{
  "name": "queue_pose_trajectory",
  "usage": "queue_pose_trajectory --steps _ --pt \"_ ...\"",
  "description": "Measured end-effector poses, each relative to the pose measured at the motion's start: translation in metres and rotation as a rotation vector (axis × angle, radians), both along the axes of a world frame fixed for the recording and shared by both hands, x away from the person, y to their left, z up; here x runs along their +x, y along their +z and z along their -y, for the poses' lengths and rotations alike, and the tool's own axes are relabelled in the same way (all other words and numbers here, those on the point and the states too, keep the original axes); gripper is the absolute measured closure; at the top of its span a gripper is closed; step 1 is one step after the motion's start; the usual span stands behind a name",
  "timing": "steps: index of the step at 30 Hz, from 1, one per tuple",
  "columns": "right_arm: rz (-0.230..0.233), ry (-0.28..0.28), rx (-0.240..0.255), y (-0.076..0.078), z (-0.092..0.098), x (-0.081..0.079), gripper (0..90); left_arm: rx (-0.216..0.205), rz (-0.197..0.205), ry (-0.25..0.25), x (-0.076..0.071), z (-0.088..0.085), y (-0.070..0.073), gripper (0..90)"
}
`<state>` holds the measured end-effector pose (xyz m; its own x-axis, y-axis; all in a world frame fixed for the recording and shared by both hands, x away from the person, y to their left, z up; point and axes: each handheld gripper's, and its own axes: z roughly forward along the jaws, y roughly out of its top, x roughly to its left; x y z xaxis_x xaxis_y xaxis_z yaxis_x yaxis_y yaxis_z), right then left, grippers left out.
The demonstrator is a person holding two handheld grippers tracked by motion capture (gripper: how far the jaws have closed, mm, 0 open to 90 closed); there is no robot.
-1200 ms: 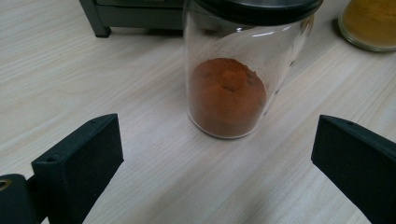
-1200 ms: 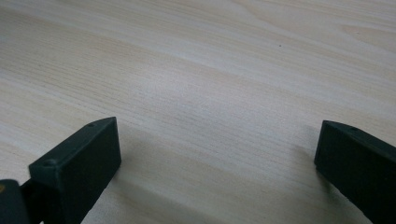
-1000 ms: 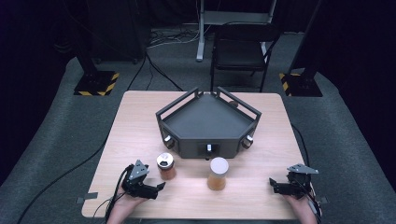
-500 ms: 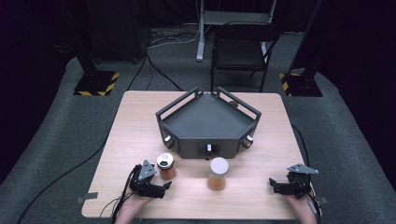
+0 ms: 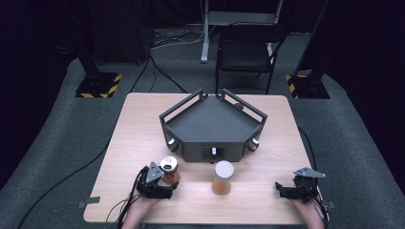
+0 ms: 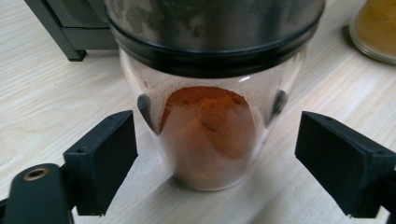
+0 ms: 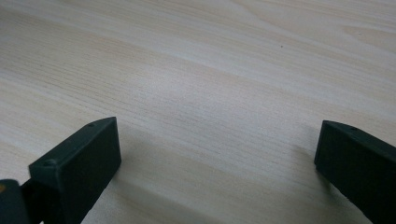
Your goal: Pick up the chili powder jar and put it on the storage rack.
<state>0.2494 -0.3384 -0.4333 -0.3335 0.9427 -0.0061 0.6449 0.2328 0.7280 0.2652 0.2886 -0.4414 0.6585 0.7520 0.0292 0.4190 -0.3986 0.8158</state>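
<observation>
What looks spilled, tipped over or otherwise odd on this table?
Nothing stands out. Both spice jars stand upright and lidded, with no powder on the wooden table: the red-powder jar sits between the left tool's jaws, which have just been closing without touching it, and the yellow-powder jar stands apart.

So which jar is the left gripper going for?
The jar with the silver lid holding red-orange powder; it sits between the left gripper jaws, which have just been closing. The white-lidded jar of yellow powder stands apart, mid-table.

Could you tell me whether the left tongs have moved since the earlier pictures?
Yes. The left tongs have edged forward toward the black tray, around the red spice jar; their jaws have just been closing, not yet touching it.
</observation>
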Motion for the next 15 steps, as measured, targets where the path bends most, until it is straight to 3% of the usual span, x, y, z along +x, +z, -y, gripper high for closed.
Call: queue_pose_trajectory --steps 6,14,15 --pt "-0.001 0.000 0.000 0.0001 -0.0004 0.0000 0.0 -0.024 0.018 0.017 -0.0001 0.0005 -0.0043 21.0" --pt "0.000 0.000 -0.001 0.0001 -0.0006 -0.0001 0.0 -0.026 0.043 0.040 -0.0046 0.0054 -0.0087 28.9" --pt "0.000 0.000 -0.001 0.0001 -0.0006 -0.0001 0.0 -0.043 0.039 0.042 -0.0041 0.0034 -0.0100 29.5"
